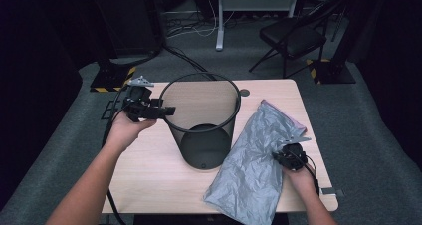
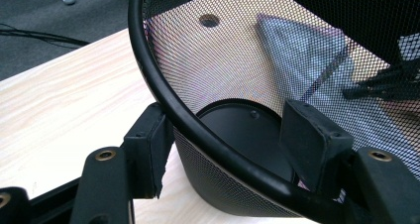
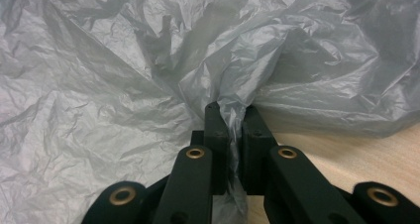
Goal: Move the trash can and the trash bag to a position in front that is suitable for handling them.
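A black wire-mesh bin [image 1: 201,135] stands upright in the middle of the wooden table [image 1: 149,165]. My left gripper [image 1: 167,110] is at the bin's left rim. In the left gripper view my left gripper [image 2: 230,144] straddles the rim [image 2: 163,100] with one pad outside, one inside and a wide gap between them. A crumpled grey plastic bag [image 1: 251,160] lies flat on the table right of the bin. My right gripper [image 1: 279,155] is shut on a fold of the bag [image 3: 124,85]; the film is pinched between the jaws of my right gripper [image 3: 233,112].
A round cable hole [image 1: 244,92] sits in the table behind the bin. Beyond the table are a black folding chair [image 1: 293,36], a white desk leg [image 1: 219,21] and stand bases with yellow-black tape [image 1: 112,78]. Grey carpet surrounds the table.
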A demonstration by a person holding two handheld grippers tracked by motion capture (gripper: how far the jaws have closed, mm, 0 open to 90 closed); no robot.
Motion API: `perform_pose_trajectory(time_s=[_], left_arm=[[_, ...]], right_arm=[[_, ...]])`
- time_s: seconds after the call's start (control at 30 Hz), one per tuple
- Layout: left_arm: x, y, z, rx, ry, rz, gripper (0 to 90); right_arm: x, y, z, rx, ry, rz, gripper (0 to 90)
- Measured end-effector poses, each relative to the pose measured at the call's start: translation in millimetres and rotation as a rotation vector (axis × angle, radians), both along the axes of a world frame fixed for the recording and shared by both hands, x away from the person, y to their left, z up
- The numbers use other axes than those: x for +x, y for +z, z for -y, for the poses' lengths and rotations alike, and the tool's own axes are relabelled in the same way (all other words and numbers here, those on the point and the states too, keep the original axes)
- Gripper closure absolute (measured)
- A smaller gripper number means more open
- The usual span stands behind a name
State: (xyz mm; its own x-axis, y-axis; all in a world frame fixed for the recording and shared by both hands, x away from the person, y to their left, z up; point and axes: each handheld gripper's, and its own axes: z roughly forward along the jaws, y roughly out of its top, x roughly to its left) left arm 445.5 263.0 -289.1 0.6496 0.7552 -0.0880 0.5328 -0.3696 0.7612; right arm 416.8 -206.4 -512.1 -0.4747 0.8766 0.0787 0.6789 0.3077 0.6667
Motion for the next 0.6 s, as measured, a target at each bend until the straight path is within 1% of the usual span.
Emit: perform_pose_trajectory(time_s=[0.07, 0.1, 0.2, 0.23, 0.27, 0.3, 0.4, 0.43, 0.47, 0.5, 0.57, 0.6], left_arm=[[-1.7, -0.3, -0.3, -0.003, -0.003, -0.001, 37.7], [-5.7, -0.5, -0.7, -0.007, -0.005, -0.002, 37.6], [-11.5, -0.9, -1.2, -0.014, -0.009, -0.002, 37.7], [-11.5, -0.9, -1.2, -0.014, -0.009, -0.002, 37.7], [-15.1, -1.0, -2.1, -0.012, -0.021, 0.001, 37.7], [-15.1, -1.0, -2.1, -0.012, -0.021, 0.001, 37.7], [-24.5, -1.6, -2.7, -0.020, -0.034, 0.002, 37.7], [-26.8, -1.6, -2.8, -0.019, -0.038, 0.004, 37.7], [-26.8, -1.6, -2.8, -0.019, -0.038, 0.004, 37.7], [-31.5, -1.5, -2.7, -0.017, -0.048, 0.002, 37.7], [-36.1, -1.4, -2.4, -0.016, -0.058, 0.001, 37.7], [-36.1, -1.4, -2.4, -0.016, -0.058, 0.001, 37.6]], right_arm=[[0.2, -0.1, 0.5, -0.002, 0.004, 0.002, 84.1], [0.1, -0.1, 0.5, -0.001, 0.004, 0.002, 84.1], [-0.1, 0.0, 0.6, -0.002, 0.004, 0.001, 84.1], [-0.1, 0.0, 0.6, -0.002, 0.004, 0.001, 84.1], [-0.1, 0.0, 0.7, -0.003, 0.006, 0.001, 84.0], [-0.1, 0.0, 0.7, -0.003, 0.006, 0.001, 84.0], [-0.1, 0.0, 1.5, -0.001, 0.006, 0.001, 83.2], [-0.2, 0.0, 1.5, 0.001, 0.004, 0.001, 81.5], [-0.1, -0.1, 1.4, 0.000, -0.001, 0.005, 77.1], [-0.1, -0.2, 1.1, -0.002, -0.011, 0.009, 71.9], [0.4, -0.6, 1.1, -0.009, -0.020, 0.018, 62.3], [0.4, -0.6, 1.1, -0.009, -0.020, 0.018, 62.3]])
